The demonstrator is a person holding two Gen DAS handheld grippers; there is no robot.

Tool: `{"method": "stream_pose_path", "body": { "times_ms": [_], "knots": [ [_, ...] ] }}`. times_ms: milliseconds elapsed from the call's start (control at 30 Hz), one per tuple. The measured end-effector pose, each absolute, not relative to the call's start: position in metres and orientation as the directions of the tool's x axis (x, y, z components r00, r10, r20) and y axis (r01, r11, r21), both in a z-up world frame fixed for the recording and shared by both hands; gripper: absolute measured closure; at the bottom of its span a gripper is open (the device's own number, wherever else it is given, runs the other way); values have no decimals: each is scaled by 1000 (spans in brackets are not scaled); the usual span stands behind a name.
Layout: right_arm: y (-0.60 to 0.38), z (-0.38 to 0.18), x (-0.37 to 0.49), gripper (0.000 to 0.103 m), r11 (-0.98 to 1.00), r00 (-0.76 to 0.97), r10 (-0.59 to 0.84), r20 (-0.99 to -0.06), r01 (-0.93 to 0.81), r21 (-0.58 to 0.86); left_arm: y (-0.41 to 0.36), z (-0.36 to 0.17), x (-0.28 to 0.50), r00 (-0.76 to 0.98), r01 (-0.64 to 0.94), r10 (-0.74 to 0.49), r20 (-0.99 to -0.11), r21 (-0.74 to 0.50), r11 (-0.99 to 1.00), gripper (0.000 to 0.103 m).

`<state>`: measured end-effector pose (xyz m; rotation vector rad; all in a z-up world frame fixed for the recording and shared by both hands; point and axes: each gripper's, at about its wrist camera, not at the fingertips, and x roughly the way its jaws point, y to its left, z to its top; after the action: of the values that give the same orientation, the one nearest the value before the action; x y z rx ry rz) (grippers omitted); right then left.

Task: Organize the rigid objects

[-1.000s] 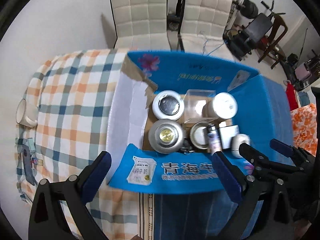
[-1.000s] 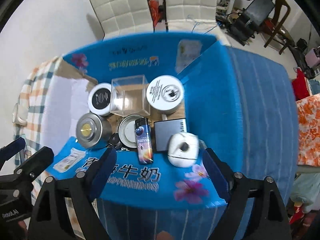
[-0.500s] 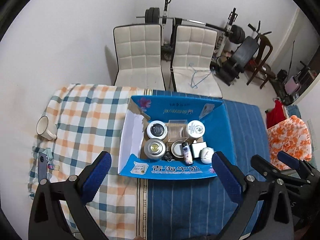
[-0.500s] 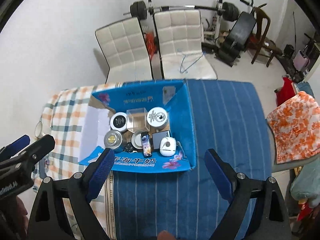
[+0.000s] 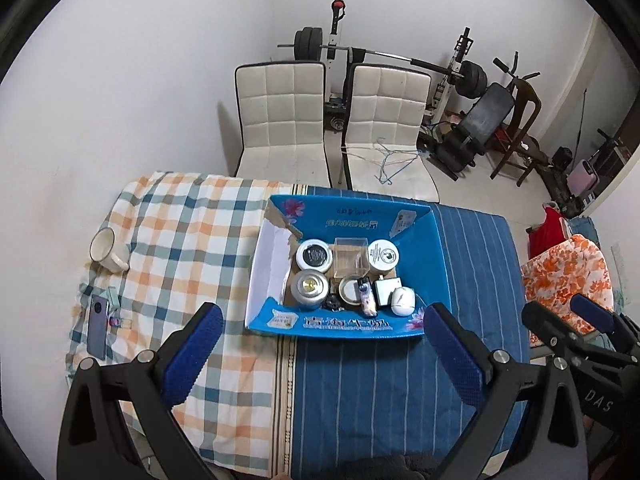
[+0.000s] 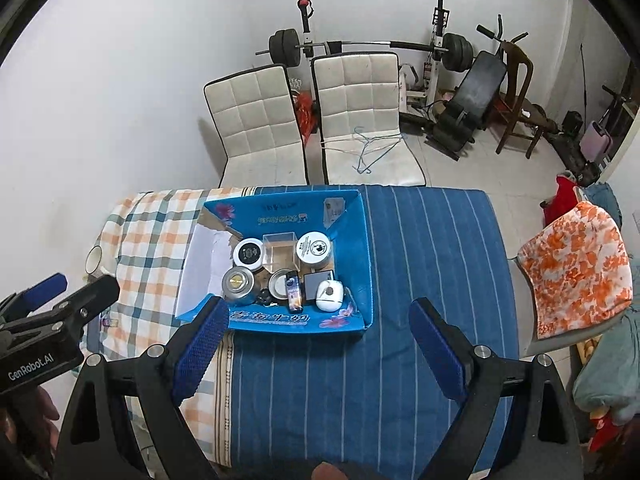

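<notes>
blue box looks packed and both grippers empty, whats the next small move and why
Probably swing the left gripper toward the white mug on the checked cloth. Both grippers hover with jaws wide and empty, the blue box already holds the tins and jars, and the mug lies outside it on the left.

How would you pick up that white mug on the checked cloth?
The white mug stands upright, alone on the checked cloth, its open mouth facing up. Coming down from above, with one of the fingers inside the mouth and one outside, pinching the rim, looks best. Its handle is hard to make out.
</notes>
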<state>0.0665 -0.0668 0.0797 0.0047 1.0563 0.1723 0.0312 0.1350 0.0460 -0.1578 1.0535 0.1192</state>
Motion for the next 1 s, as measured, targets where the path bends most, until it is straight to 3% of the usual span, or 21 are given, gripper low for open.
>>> {"method": "stream_pose_path", "body": {
  "times_ms": [1000],
  "knots": [
    [-68, 73, 69, 9, 992, 482, 82, -872, -125, 24, 137, 39, 28, 462, -199, 90, -882, -4, 980, 0]
  ]
}}
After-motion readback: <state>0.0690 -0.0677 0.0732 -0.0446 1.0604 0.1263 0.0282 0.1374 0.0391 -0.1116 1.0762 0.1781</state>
